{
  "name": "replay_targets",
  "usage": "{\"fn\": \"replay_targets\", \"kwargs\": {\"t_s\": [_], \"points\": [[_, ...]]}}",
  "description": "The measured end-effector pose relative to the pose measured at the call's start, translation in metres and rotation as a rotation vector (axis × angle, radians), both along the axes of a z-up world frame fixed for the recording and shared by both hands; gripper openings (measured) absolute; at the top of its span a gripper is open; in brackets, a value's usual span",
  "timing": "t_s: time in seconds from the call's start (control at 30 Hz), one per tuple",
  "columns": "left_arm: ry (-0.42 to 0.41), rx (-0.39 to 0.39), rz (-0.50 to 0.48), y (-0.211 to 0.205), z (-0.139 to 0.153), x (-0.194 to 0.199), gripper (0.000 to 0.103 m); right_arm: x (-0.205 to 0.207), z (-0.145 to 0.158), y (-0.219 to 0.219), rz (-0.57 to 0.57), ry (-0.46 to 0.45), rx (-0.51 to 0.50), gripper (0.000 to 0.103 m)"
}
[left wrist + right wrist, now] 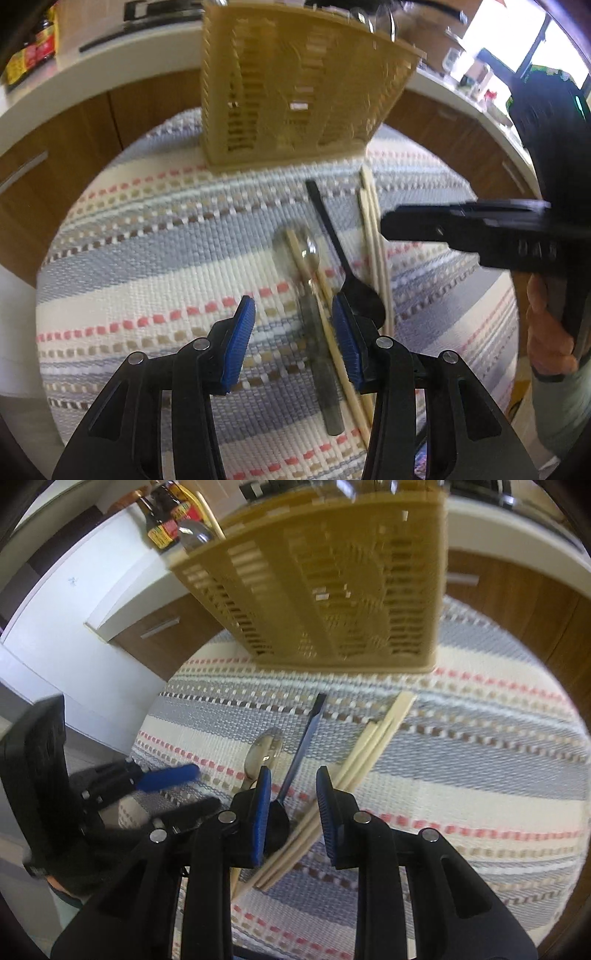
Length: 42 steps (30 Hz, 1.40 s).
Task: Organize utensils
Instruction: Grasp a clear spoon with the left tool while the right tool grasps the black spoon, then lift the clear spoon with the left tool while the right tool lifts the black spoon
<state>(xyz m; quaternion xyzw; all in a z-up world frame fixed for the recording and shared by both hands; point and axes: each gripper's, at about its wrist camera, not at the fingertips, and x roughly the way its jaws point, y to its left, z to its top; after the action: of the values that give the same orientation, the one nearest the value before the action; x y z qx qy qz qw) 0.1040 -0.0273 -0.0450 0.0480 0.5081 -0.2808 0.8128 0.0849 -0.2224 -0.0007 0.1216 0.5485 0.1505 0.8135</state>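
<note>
A tan slotted utensil caddy (295, 92) (332, 590) stands at the far side of the striped mat, with spoons and chopsticks in it. In front of it lie a metal spoon (299, 247) (264, 753), a black spoon (347, 266) (303, 738), a single chopstick (325, 302) and a bundle of chopsticks (373, 240) (369, 749). My left gripper (293, 325) (188, 794) is open over the metal spoon's handle and the single chopstick. My right gripper (293, 805) (391, 225) is open a little, over the black spoon's bowl and the chopstick bundle.
The woven striped mat (147, 277) (480, 775) covers the round table. Behind it run a white counter (110, 55) with dark sauce bottles (162, 520) and wooden cabinet fronts (74, 129). A person's hand (546, 332) grips the right tool's handle.
</note>
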Motion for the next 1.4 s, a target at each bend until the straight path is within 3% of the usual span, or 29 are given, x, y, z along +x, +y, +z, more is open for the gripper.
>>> {"fn": "replay_targets", "kwargs": {"t_s": [0.2,0.47,0.63,0.9,1.03,1.17,1.27,1.4], "points": [[-0.001,0.059,0.011,-0.010,-0.013,0.005,0.037,0.015,-0.017,0.007,-0.009,0.048,0.003,0.023],[-0.051,0.157,-0.009,-0.037,-0.018,0.000,0.037,0.018,-0.026,0.009,-0.008,0.043,0.005,0.023],[-0.054,0.167,-0.011,-0.039,-0.016,-0.002,0.016,0.018,-0.025,0.008,-0.014,0.056,0.010,0.023],[-0.061,0.176,0.091,-0.007,-0.014,0.007,0.025,0.025,-0.033,0.023,-0.006,0.106,-0.023,0.023],[-0.048,0.166,0.094,-0.003,-0.013,0.008,0.025,0.027,-0.031,0.038,-0.005,0.117,-0.115,0.022],[-0.046,0.193,0.079,-0.007,-0.016,0.010,0.036,0.024,-0.030,0.057,0.004,0.089,-0.261,0.009],[-0.046,0.247,0.076,-0.016,-0.020,0.010,0.038,0.021,-0.031,0.061,0.009,0.075,-0.260,0.007],[-0.038,0.292,0.062,-0.027,-0.019,0.013,0.034,0.015,-0.029,0.047,0.002,0.079,-0.166,0.005]]}}
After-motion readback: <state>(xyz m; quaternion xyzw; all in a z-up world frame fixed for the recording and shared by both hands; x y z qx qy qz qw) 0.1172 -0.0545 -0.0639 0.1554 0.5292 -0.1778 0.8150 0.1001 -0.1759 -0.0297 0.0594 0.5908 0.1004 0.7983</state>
